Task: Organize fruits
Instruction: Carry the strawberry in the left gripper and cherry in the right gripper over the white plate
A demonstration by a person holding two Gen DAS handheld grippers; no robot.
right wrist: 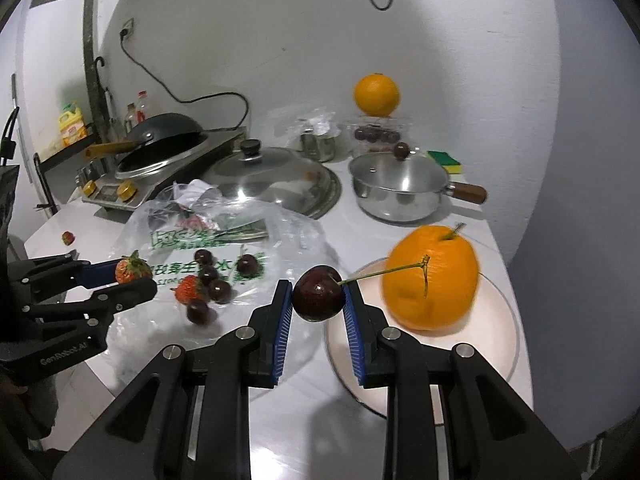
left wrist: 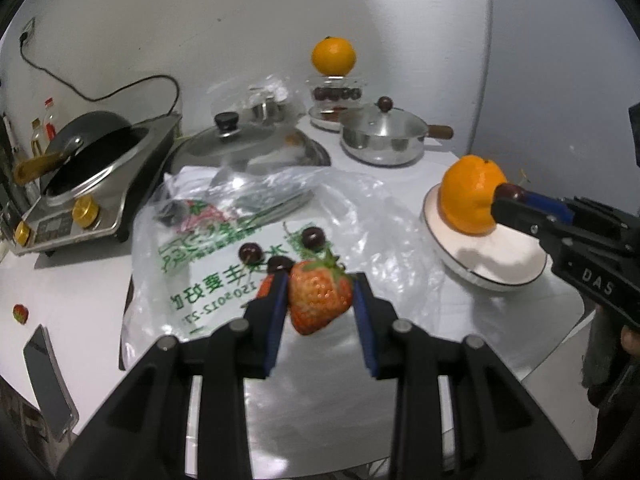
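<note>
Left claw (left wrist: 320, 294) clamps a strawberry (left wrist: 320, 300), lifted over the plastic bag (left wrist: 224, 264). Loose cherries (right wrist: 208, 276) and a second strawberry (right wrist: 188, 289) lie on the bag just ahead of it. Right claw (right wrist: 316, 300) pinches a cherry (right wrist: 319, 298); plate (right wrist: 496, 332) with an orange (right wrist: 432, 280) sits just ahead-right of it. Lidded pan (right wrist: 400, 188) farther back, pot lid (right wrist: 276, 176) to the pan's left.

Light: soft, even indoor light from above, walls greyish-white.
Shadows: faint, diffuse patches on the tabletop (left wrist: 80, 280).
Glare: bright sheen on the plastic bag (right wrist: 208, 236) and the steel pot (right wrist: 400, 188) (its lid mirrors the room).
Blur: the near orange (right wrist: 432, 280) is smeared in the right view.
Distortion: strong fisheye bending, black vignette at the corners.
</note>
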